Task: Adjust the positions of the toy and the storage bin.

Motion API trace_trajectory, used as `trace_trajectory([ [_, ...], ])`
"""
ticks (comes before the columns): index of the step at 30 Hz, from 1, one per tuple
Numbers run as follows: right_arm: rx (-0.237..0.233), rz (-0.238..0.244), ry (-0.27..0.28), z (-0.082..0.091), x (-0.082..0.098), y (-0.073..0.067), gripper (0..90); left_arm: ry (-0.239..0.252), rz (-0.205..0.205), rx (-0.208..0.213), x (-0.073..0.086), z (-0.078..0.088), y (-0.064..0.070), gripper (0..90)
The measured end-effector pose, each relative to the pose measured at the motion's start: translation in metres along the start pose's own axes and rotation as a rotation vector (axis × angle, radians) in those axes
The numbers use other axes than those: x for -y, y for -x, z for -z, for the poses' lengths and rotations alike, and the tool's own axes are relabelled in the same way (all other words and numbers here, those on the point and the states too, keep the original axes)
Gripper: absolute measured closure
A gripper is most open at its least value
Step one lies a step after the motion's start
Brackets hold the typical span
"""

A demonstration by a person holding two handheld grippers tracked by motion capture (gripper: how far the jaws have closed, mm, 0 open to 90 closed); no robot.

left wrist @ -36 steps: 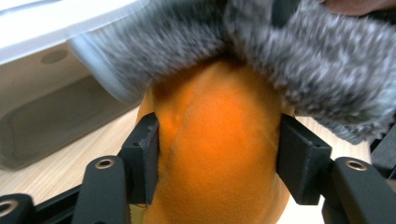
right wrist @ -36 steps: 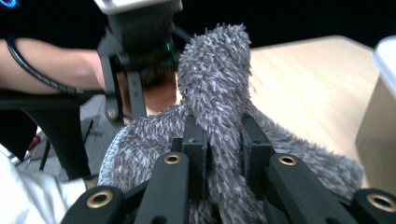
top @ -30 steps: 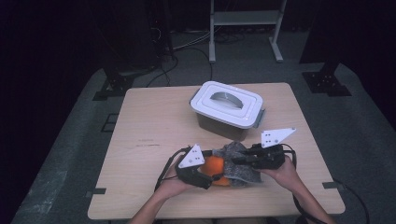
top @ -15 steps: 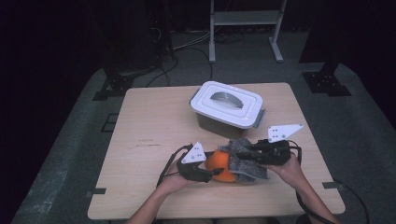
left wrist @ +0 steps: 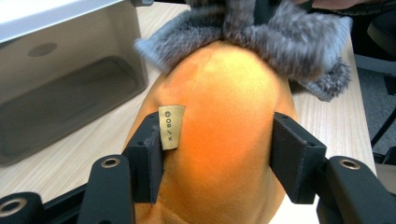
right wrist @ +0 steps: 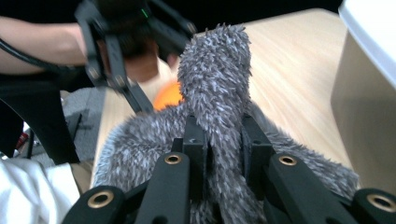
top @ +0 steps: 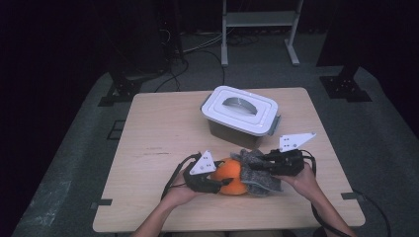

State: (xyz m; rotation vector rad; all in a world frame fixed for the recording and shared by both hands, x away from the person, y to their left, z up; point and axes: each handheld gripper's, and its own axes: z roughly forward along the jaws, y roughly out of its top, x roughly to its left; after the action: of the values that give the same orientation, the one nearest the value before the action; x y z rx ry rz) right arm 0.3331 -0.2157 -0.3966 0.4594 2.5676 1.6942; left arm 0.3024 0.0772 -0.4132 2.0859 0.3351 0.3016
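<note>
An orange plush toy (top: 231, 177) with a grey furry top (top: 258, 178) lies on the wooden table (top: 163, 128) near the front edge. My left gripper (top: 223, 185) comes at it from the left. Its jaws have just been closing, and in the left gripper view both pads (left wrist: 149, 158) press into the orange body (left wrist: 224, 93) beside a small sewn label (left wrist: 171, 126). From the right, my right gripper (top: 258, 168) is shut on a tuft of the grey fur (right wrist: 215, 70), pinched between its jaws (right wrist: 223, 140). A bit of orange (right wrist: 169, 95) shows behind the fur.
A translucent storage box with a white handled lid (top: 242, 108) stands just behind the toy, lid on; its wall (left wrist: 60, 84) is close to the left gripper. Bare tabletop lies to the left and far left. Cables trail from both grippers over the front edge.
The left gripper's jaws have come together onto the orange body. The right gripper has kept its hold on the grey fur and barely shifted.
</note>
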Motion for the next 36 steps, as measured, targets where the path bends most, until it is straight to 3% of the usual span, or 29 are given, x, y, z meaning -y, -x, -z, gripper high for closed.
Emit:
trace_trajectory([
  [3, -0.024, 0.043, 0.026, -0.003, -0.016, -0.007, 75.8, -0.008, -0.03, 0.005, -0.005, -0.006, 0.004, 39.6],
  [6, -0.015, 0.073, -0.013, -0.01, -0.021, -0.008, 75.8, -0.009, -0.032, 0.001, -0.006, -0.007, 0.002, 37.5],
  [8, -0.017, 0.049, -0.033, -0.014, -0.013, -0.003, 75.8, 0.002, -0.02, 0.009, -0.004, -0.006, -0.001, 34.2],
  [11, -0.032, 0.015, -0.017, -0.013, -0.001, 0.001, 75.8, 0.029, -0.028, 0.002, -0.001, -0.005, -0.002, 27.0],
  [17, -0.03, -0.003, -0.026, -0.001, 0.014, 0.004, 75.7, 0.045, 0.025, 0.012, 0.006, -0.007, -0.012, 12.9],
  [20, -0.033, -0.012, -0.024, 0.003, 0.02, 0.006, 75.7, 0.035, 0.093, 0.087, 0.014, -0.015, -0.017, 10.1],
  [22, -0.035, -0.027, -0.021, 0.006, 0.024, 0.009, 75.7, 0.025, 0.113, 0.111, 0.02, -0.021, -0.018, 13.0],
  [26, -0.025, -0.024, -0.018, 0.005, 0.017, 0.008, 75.6, 0.022, 0.079, 0.057, 0.018, -0.021, -0.012, 32.1],
  [31, -0.04, 0.031, 0.004, -0.01, -0.007, -0.001, 75.7, 0.012, 0.039, 0.041, 0.014, -0.019, -0.007, 34.6],
  [36, -0.038, 0.037, -0.014, -0.013, -0.006, 0.0, 75.7, 0.024, 0.06, 0.04, 0.02, -0.016, -0.009, 35.5],
])
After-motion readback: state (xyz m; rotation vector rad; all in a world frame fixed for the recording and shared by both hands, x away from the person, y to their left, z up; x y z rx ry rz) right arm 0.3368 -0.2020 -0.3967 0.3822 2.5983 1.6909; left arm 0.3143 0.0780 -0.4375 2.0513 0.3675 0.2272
